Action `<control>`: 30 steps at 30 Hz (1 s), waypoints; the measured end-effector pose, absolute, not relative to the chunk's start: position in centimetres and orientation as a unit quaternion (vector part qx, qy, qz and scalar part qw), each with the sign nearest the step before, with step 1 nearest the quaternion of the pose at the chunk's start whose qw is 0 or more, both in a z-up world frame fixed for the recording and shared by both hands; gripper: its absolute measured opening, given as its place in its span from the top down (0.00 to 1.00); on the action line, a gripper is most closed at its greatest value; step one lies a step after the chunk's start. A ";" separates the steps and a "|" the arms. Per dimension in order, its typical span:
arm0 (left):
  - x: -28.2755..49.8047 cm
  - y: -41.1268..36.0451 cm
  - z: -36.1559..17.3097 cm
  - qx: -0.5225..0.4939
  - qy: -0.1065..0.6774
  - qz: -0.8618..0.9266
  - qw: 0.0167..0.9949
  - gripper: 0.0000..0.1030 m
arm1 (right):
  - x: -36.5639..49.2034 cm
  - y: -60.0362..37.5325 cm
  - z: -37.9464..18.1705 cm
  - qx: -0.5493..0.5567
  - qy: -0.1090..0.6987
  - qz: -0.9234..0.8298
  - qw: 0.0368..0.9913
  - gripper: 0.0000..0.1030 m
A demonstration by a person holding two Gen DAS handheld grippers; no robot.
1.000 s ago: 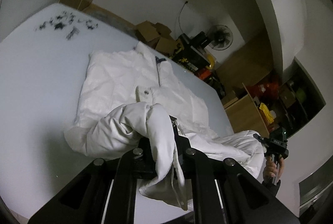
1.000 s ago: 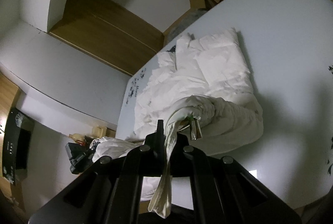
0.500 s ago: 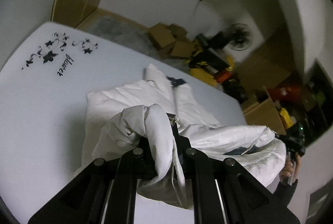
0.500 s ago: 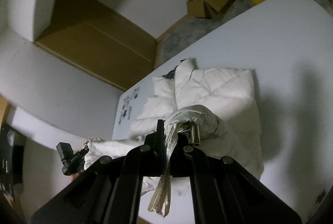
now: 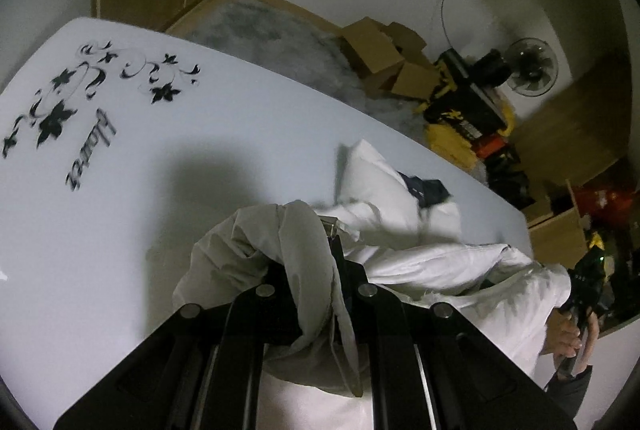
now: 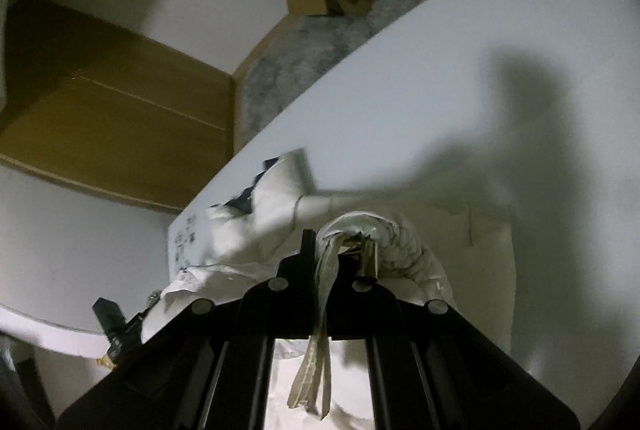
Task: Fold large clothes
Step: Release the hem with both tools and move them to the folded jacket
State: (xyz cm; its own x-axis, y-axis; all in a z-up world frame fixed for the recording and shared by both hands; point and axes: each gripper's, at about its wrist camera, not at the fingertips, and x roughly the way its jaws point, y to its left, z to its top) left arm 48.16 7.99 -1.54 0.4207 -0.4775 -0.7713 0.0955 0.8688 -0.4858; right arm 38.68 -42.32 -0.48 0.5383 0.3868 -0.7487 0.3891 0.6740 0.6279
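Note:
A white padded jacket (image 5: 404,226) lies on the white table (image 5: 160,166), its collar with a dark lining at the far end. My left gripper (image 5: 310,242) is shut on a bunched lower corner of the jacket and holds it over the body. My right gripper (image 6: 340,242) is shut on the other lower corner of the jacket (image 6: 260,214), a cloth strip hanging between its fingers. The right gripper also shows in the left wrist view (image 5: 584,286), held by a hand. The left gripper also shows in the right wrist view (image 6: 112,326).
Black floral print (image 5: 60,110) marks the table's left part. Cardboard boxes (image 5: 384,54), a fan (image 5: 530,66) and dark and yellow clutter (image 5: 468,118) lie on the floor beyond the far edge. A wooden panel (image 6: 100,118) lines the wall.
Both grippers have carried the jacket's lower edge forward toward the collar, so the lower half now covers most of the body. Both have stayed shut.

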 end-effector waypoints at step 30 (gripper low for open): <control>37.0 -1.1 3.8 -0.015 0.347 -0.012 0.938 0.00 | 33.2 -24.5 8.4 0.182 0.356 -0.038 0.916 0.54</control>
